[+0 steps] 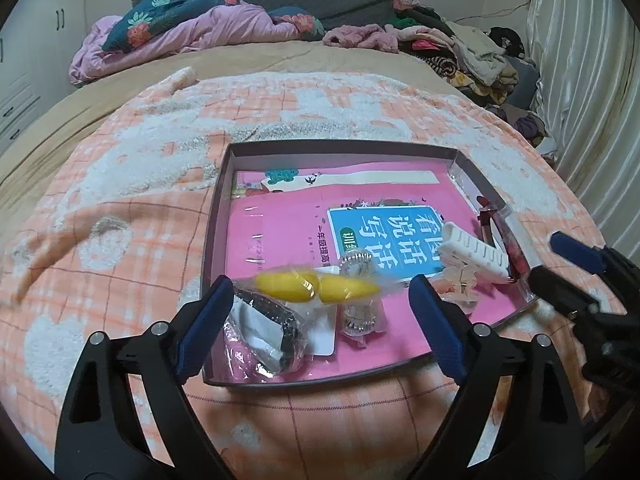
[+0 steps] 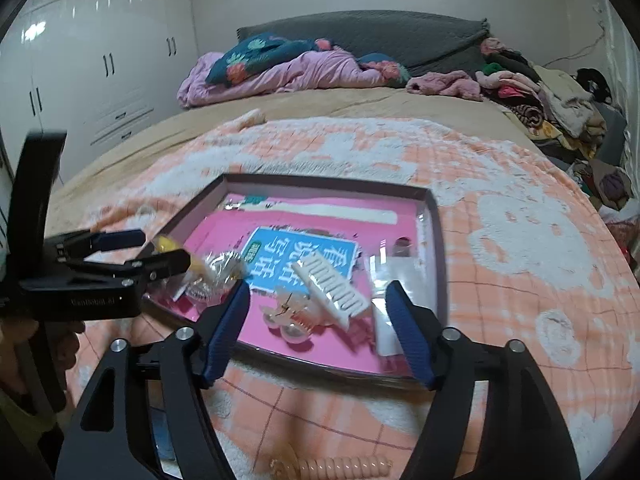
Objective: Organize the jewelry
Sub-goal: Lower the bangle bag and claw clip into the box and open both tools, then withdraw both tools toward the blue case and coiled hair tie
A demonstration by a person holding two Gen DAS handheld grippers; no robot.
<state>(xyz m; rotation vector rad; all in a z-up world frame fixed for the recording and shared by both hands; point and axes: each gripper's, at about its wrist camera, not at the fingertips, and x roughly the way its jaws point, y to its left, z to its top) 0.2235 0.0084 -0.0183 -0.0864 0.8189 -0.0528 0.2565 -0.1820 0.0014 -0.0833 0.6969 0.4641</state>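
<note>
A shallow tray lined with a pink book lies on the bed. My left gripper is open over its near left corner. A yellow piece in clear wrap, blurred, sits between the fingertips with no pad seen pressing on it. Under it lie a black and silver piece in a bag and a sparkly packet. My right gripper is open above the tray's near right part. Below its fingers lie a white comb clip, a clear claw clip and a clear packet.
A peach coil hair tie lies on the peach and white blanket in front of the tray. Crumpled bedding is at the bed's head, a heap of clothes at the right, and white wardrobes to the left.
</note>
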